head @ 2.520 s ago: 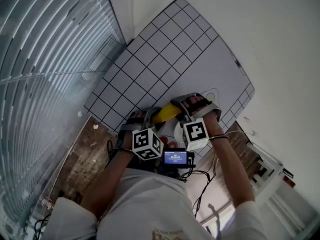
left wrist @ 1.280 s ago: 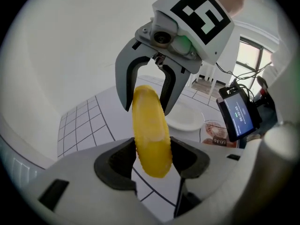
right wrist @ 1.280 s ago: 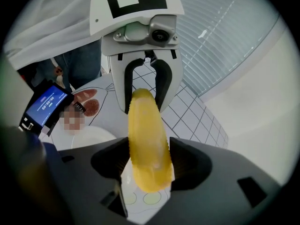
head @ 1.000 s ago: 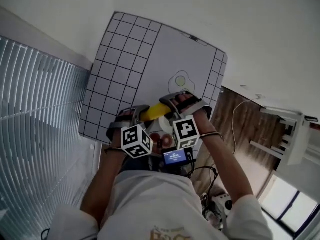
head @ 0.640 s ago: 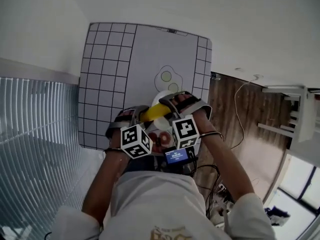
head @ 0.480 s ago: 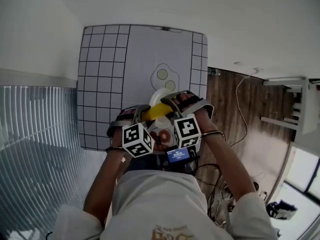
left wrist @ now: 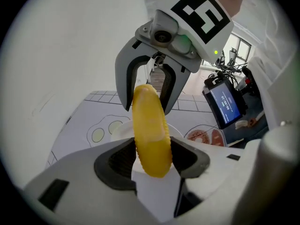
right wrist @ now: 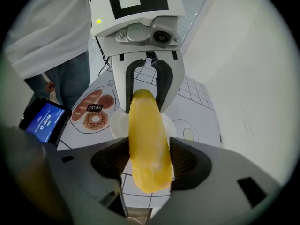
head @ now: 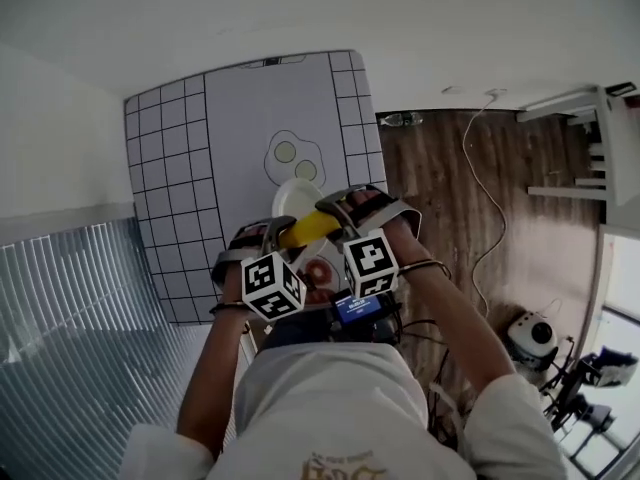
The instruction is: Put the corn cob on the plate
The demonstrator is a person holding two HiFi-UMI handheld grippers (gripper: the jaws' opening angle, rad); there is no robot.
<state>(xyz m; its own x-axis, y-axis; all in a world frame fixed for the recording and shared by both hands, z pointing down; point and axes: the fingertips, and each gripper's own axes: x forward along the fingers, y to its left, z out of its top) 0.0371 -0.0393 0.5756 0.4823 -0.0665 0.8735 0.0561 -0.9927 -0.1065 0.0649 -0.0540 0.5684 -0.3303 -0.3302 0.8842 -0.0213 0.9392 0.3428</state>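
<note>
A yellow corn cob (head: 308, 230) hangs in the air, gripped at both ends. My left gripper (head: 268, 238) is shut on its left end and my right gripper (head: 335, 209) on its right end. In the left gripper view the corn cob (left wrist: 151, 135) sits between my left gripper's (left wrist: 152, 156) pads, with the right gripper (left wrist: 150, 86) clasping the far tip. The right gripper view mirrors this: corn cob (right wrist: 146, 139), right gripper (right wrist: 149, 161), left gripper (right wrist: 149, 86) beyond. A small white plate (head: 290, 196) lies on the mat just past and below the cob, and shows as the plate (left wrist: 123, 128) and plate (right wrist: 119, 123).
The white mat (head: 240, 108) has a black grid, a printed fried egg (head: 292, 153) beyond the plate and a printed bread picture (right wrist: 91, 109) near the person. A small lit screen (head: 354, 309) hangs at the person's waist. Wooden floor with cables (head: 480, 198) lies to the right.
The whole scene has swung round under the hands as the person turned. Both grippers moved together with the corn cob still gripped, and more of the plate now shows beyond it.
</note>
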